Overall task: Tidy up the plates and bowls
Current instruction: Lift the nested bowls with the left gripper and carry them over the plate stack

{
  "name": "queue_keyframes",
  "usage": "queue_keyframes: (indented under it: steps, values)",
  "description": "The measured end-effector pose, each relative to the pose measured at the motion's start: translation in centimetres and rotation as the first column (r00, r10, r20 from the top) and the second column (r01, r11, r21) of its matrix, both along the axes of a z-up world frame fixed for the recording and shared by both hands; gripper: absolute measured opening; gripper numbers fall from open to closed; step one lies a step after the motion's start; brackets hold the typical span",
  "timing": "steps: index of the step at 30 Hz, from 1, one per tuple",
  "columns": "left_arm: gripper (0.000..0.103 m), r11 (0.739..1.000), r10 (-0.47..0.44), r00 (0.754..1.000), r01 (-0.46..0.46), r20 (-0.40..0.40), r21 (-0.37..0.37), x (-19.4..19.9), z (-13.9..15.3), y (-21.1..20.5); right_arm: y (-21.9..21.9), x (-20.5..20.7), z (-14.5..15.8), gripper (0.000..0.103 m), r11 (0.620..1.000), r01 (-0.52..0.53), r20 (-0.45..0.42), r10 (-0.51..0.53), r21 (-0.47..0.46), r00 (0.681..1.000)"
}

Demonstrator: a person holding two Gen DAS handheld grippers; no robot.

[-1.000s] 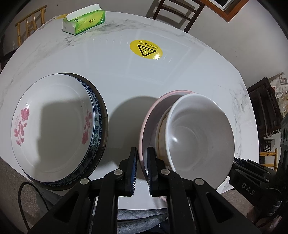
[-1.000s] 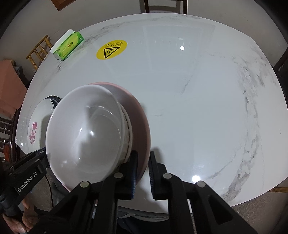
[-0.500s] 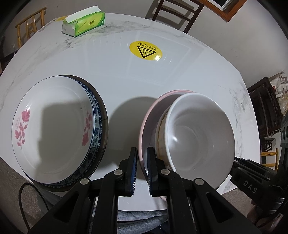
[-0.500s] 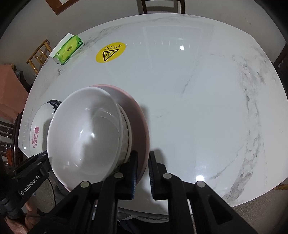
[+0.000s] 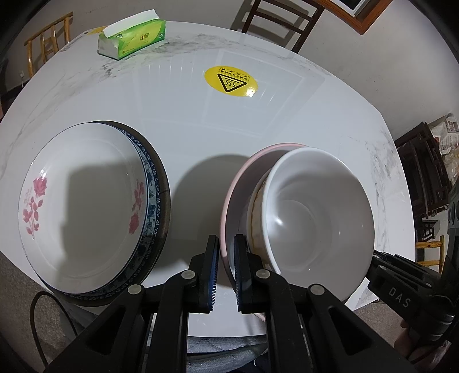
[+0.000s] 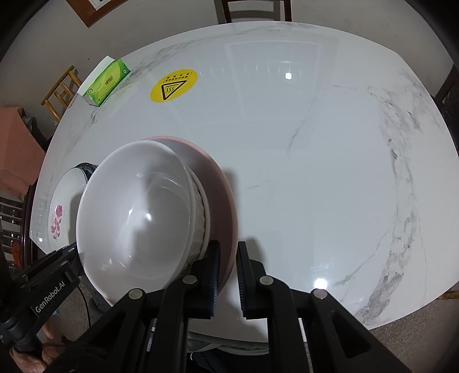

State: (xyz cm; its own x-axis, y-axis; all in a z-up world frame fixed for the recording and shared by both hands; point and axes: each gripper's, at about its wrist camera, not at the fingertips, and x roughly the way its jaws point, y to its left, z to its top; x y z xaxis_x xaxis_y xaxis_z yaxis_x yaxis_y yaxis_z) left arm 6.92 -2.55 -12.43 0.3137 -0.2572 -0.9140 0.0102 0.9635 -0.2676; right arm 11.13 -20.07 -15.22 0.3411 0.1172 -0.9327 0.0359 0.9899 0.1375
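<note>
This looks like a home dining room. A large round marble-patterned table [image 6: 315, 160] carries a green tissue box [image 5: 133, 38], a yellow hot-surface sticker [image 5: 231, 81] and household crockery, including a rose-painted plate [image 5: 83, 200]. Dark wooden dining chairs [image 5: 282, 21] stand around it, against plain walls with a wood-framed picture [image 6: 94, 10].

A green tissue box [image 5: 132, 37] is seen at the far edge of the marble worktop [image 6: 315, 160], near a yellow warning sticker [image 5: 231, 85]; wooden chairs [image 5: 282, 20] are placed around.
</note>
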Motion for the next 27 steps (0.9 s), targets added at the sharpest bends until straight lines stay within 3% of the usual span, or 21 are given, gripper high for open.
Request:
queue_keyframes:
  steps: [27]
  values:
    - [0.006, 1.000, -0.007, 1.000, 0.007, 0.006, 0.005, -0.3, 1.4, 0.3, 0.5, 0.0, 1.6, 0.012, 1.000, -0.008, 0.014, 0.008, -0.011, 1.000]
